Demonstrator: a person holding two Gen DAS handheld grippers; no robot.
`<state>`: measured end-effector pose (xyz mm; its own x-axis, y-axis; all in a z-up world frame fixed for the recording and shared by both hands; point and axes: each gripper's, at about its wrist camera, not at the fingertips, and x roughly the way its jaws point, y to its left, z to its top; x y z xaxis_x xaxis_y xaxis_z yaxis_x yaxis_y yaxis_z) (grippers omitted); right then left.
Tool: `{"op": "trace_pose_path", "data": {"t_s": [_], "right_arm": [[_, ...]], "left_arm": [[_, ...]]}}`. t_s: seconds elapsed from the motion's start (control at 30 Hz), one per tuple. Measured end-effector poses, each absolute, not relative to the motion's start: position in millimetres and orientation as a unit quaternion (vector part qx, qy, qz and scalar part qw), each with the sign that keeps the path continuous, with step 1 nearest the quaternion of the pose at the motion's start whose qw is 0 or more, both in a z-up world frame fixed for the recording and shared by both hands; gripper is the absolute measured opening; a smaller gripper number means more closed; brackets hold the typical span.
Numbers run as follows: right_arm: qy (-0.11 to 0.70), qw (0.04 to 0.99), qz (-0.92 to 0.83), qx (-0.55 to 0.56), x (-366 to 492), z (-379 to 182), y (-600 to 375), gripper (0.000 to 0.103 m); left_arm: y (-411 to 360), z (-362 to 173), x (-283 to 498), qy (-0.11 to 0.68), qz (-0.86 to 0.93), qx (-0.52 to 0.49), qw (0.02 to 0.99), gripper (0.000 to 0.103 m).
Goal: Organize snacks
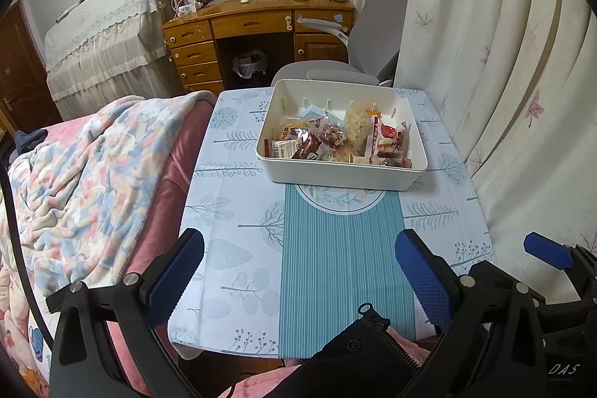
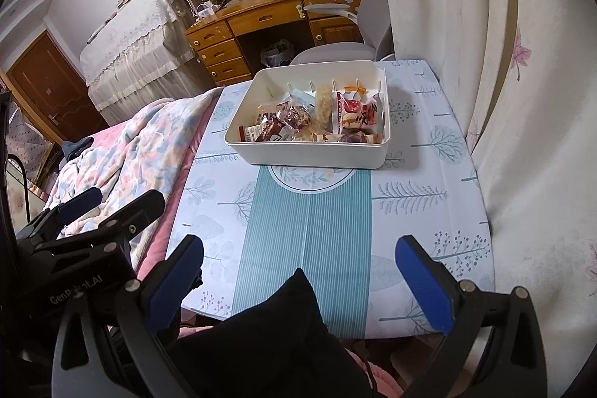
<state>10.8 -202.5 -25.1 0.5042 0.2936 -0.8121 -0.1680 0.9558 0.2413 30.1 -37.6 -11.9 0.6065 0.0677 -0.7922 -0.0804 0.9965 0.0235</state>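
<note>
Snack packets [image 1: 335, 140] in white plastic bin [image 1: 406, 176] lie straight ahead, far across desk [image 1: 238, 219]; my left gripper [image 1: 298, 271] and right gripper [image 2: 298, 276] both wide, empty, equally distant.

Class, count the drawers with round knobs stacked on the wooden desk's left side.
4, stacked in one column on the wooden desk: top, second, third, bottom, partly hidden behind the bedding.

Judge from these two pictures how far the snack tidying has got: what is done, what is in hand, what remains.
Done: every snack in view sits inside the white box; some packets stand between its dividers, and the tablecloth carries no loose ones. In hand: nothing; the left claw and right claw are open, near the table's front edge. Left: the packets at the box's left lie jumbled and may want straightening.
</note>
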Motion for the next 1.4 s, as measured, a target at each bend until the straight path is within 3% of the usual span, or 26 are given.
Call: {"op": "trace_pose_path", "data": {"t_s": [1.4], "right_arm": [[0.500, 0.855, 0.116, 0.076, 17, -32, -204, 0.103]], "left_arm": [[-34, -24, 39, 0.456, 0.028, -0.003, 0.889, 0.102]]}}
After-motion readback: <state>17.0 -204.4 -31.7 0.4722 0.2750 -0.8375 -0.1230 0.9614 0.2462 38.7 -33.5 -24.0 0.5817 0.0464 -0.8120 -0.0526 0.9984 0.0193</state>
